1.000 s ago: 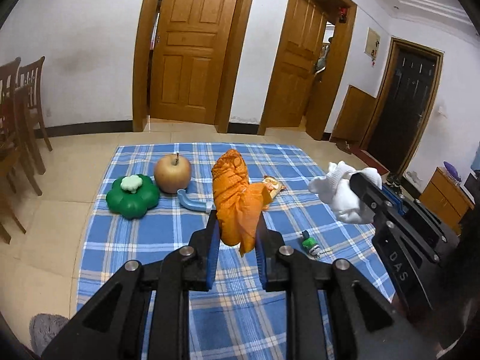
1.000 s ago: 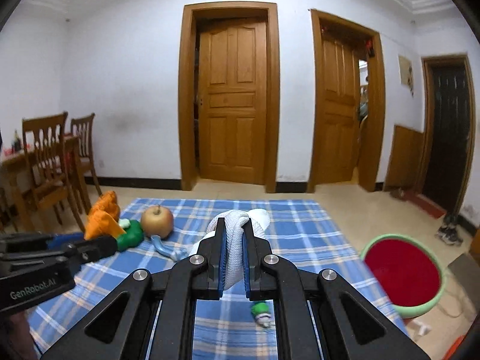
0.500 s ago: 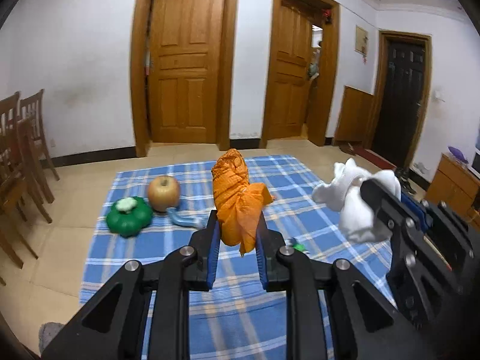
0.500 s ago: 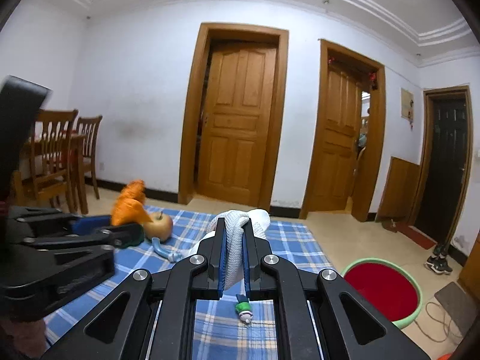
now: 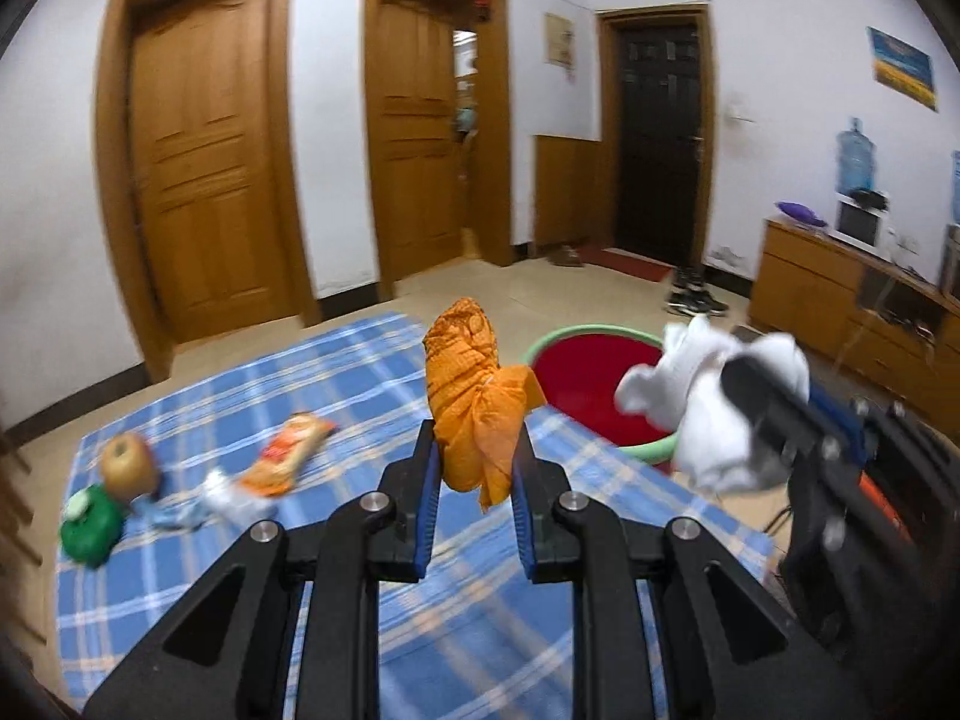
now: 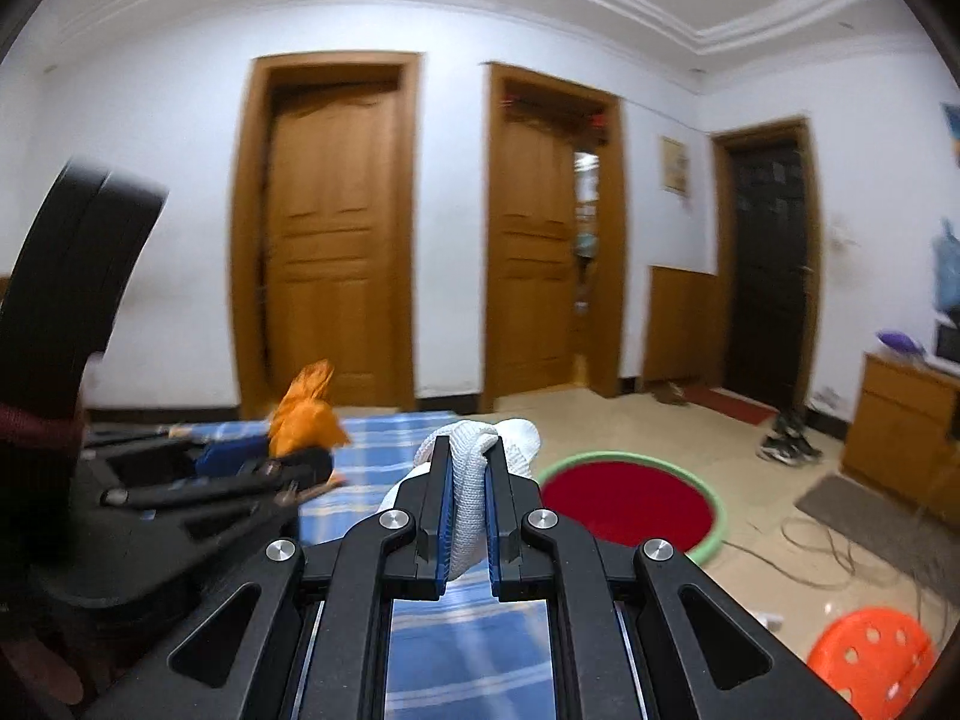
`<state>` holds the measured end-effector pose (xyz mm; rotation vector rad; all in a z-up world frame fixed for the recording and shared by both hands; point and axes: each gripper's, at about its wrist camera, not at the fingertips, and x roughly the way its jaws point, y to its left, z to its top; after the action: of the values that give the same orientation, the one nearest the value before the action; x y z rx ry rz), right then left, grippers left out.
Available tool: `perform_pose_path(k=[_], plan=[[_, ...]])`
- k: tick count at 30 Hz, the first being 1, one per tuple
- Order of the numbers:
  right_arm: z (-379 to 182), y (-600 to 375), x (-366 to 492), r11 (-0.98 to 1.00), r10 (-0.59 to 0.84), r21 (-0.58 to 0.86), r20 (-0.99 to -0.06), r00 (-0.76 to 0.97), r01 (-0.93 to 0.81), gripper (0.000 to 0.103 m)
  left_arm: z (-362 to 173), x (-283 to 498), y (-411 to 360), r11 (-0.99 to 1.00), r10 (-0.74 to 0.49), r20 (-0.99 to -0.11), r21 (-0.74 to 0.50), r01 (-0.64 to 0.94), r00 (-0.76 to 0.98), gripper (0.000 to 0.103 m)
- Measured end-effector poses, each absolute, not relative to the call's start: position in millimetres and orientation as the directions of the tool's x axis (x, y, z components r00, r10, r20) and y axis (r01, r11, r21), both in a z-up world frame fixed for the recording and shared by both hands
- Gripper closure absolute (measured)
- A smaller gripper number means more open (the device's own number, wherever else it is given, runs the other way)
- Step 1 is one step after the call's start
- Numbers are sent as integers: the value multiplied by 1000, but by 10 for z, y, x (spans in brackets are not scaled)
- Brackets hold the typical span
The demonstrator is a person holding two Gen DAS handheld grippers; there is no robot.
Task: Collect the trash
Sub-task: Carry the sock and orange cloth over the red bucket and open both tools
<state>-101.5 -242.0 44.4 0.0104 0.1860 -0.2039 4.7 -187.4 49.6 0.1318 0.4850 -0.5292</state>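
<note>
Gripping a crumpled orange cloth, the left gripper fills the lower middle of the left wrist view, its blue-padded fingers pressed against both sides of the bundle. The cloth is bright orange with a fine woven or dotted texture, bunched into an upright roll that rises above the fingertips, with a loose flap folded out to the right and a pointed tail hanging down between the pads.

At the right of the same frame, the right gripper clamps a wad of white fabric, soft and lumpy, somewhat blurred. In the right wrist view the white fabric shows a ribbed knit, folded over the fingertips at centre frame and squeezed tightly between the blue pads.

Behind both bundles, right of centre, a round basin with a light green rim and red inside sits on the tiled floor, at the edge of a blue checked mat. On the mat at lower left lie an orange snack wrapper, a brownish apple, a green toy and a pale crumpled scrap, all blurred.
</note>
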Motion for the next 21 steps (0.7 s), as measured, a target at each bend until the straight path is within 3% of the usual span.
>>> perform_pose_path(k=[5,8,21], plan=[[516,-2772,-1077,952,-304,-13,-153,940,306,95,515,68,-2193,810,-531,-490,-54,584,691,81],[563,-2884,-1118,940,-339,-24,-132,931,339,95,564,40,-2346,798,-556,-454,-56,600,697,81],[554,-3152,-1105,925,-379,-42,-121,917,377,95,586,192,-2797,751,-617,-446,-88,654,649,81]])
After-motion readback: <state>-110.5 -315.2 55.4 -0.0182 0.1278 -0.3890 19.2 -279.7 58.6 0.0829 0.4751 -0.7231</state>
